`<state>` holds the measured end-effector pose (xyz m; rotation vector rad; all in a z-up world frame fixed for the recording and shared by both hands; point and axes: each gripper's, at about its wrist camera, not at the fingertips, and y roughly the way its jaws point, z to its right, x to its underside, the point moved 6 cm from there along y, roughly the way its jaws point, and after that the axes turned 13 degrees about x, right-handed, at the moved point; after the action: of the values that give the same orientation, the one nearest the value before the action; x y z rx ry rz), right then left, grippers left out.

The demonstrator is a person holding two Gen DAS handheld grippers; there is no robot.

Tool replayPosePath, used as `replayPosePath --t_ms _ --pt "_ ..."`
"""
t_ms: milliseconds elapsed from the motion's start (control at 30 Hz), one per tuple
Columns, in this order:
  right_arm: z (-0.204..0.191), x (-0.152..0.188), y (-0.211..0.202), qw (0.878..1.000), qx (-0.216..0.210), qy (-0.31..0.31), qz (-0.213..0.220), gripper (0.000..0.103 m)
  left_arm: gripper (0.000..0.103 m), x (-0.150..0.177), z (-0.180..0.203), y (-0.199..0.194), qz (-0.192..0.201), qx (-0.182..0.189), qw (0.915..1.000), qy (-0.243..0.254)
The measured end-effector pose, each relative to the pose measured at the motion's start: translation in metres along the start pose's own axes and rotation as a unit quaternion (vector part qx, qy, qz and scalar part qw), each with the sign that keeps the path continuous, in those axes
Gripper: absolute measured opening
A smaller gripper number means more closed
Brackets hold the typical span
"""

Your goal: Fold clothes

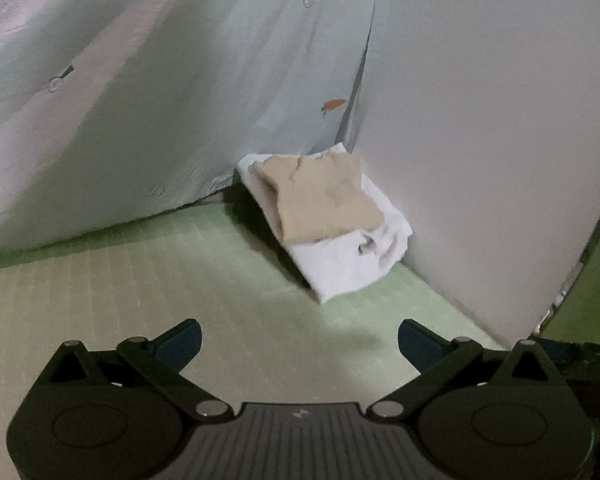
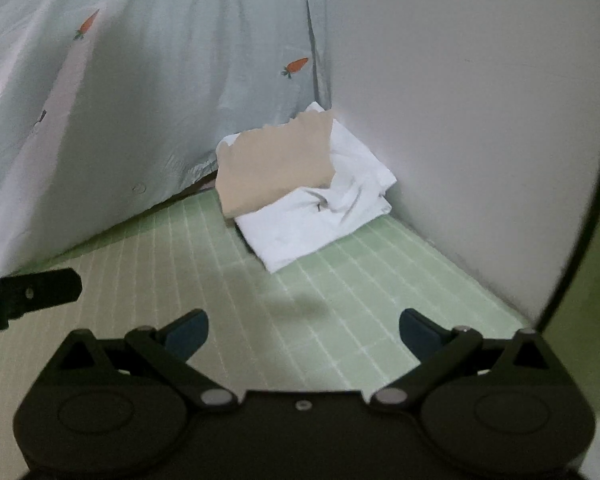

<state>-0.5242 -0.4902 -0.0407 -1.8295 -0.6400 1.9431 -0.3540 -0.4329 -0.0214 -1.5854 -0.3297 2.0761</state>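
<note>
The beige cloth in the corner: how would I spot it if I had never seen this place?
Find where the carrot-print sheet meets the plain pale wall above the green gridded mat. A folded stack sits in that corner. The beige cloth lies on top of the white garment, the only tan piece there.

A green mat (image 2: 320, 304) with a pale grid carries the things. On it, in the far corner, lies a folded white garment (image 2: 320, 224) – a folded beige one (image 2: 272, 168) rests on top, not on the mat itself.
</note>
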Motion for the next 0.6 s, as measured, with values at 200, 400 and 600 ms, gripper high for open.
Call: replayPosePath --t_ms 200,400,600 --pt "0.009 0.023 -0.035 1.000 0.009 -0.001 0.001 0.103 0.103 0.017 0.007 -0.031 -0.001 0.002 1.0000 -0.004" --pt "0.018 0.034 -0.053 1.000 0.014 0.004 0.005 0.103 0.103 0.031 0.015 -0.050 0.000 0.010 0.9999 -0.005" --pt "0.020 0.036 -0.061 1.000 0.013 0.006 0.012 0.103 0.103 0.034 0.019 -0.061 0.008 0.012 0.9999 0.000"
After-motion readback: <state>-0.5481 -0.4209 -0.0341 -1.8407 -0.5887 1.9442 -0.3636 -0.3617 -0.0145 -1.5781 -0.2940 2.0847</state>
